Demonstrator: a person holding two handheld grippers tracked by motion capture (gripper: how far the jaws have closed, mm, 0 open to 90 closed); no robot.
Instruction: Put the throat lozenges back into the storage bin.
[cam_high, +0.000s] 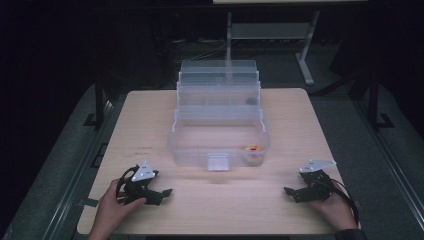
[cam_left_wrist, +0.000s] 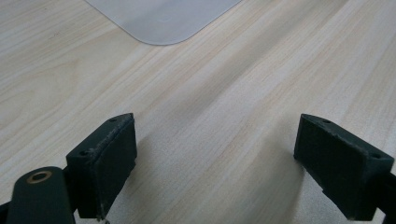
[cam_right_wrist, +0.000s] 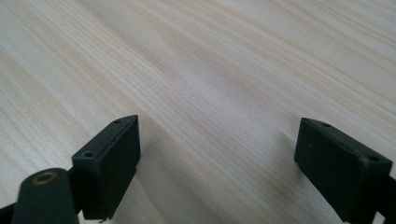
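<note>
Now | clear tiered box open | small red-yellow item inside

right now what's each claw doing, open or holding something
left claw: open, nothing between the jaws, just bare table
right claw: open, holding nothing, over bare table

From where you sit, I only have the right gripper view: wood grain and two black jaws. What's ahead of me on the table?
Observer: A clear tiered organizer box stands open mid-table; the high view shows the right hand-held gripper near the front edge, right of the box.
Operator: Anything in the box?
Observer: A small red and yellow item lies in the bottom tray's front right corner.
Operator: Where's the other one?
Observer: The left hand-held gripper sits near the front left, jaws open with nothing between them; its own view shows a rounded corner of clear plastic ahead.
</note>
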